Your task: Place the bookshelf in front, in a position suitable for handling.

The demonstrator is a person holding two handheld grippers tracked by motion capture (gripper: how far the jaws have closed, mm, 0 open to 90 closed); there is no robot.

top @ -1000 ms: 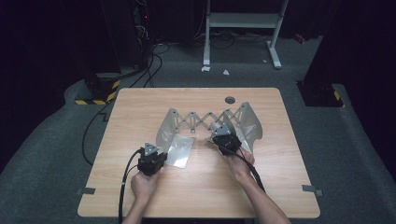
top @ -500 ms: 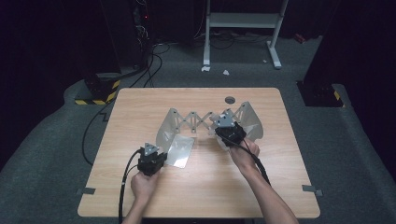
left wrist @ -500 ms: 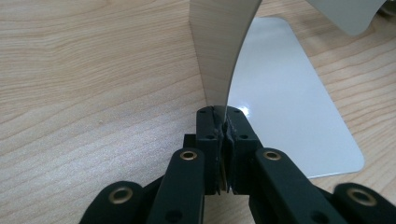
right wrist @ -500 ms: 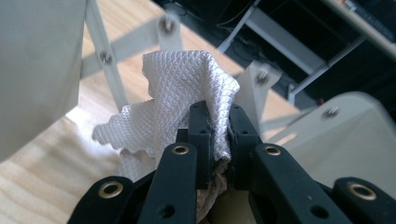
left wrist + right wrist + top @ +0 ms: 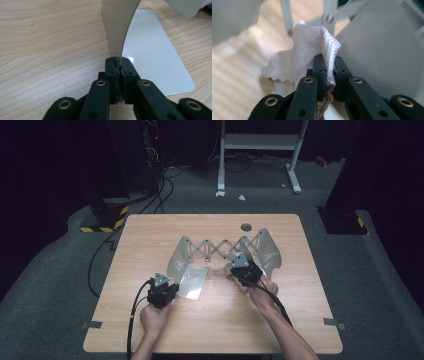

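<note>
On the wooden counter [image 5: 150, 240] stands a grey metal rack [image 5: 222, 251]: two curved end plates joined by a scissor lattice; it sits a little toward twelve o'clock of the counter's middle. The left claw [image 5: 118, 65] is pinched tight on the thin edge of the rack's left plate [image 5: 119, 25], which rises curved and mirror-like from between the jaws; in the high view this left claw [image 5: 170, 287] lies at about seven o'clock of the rack. A flat shiny panel [image 5: 192, 281] lies on the counter just at its three o'clock side, touching the foot of that plate. The right claw [image 5: 329, 65] is clamped on a crumpled white cloth [image 5: 308, 47] with a fine diamond weave; the cloth bulges above the jaws, close against the rack's right plate [image 5: 382, 55]; in the high view the right claw [image 5: 240, 264] sits at five o'clock of the rack, just inside that plate.
</note>
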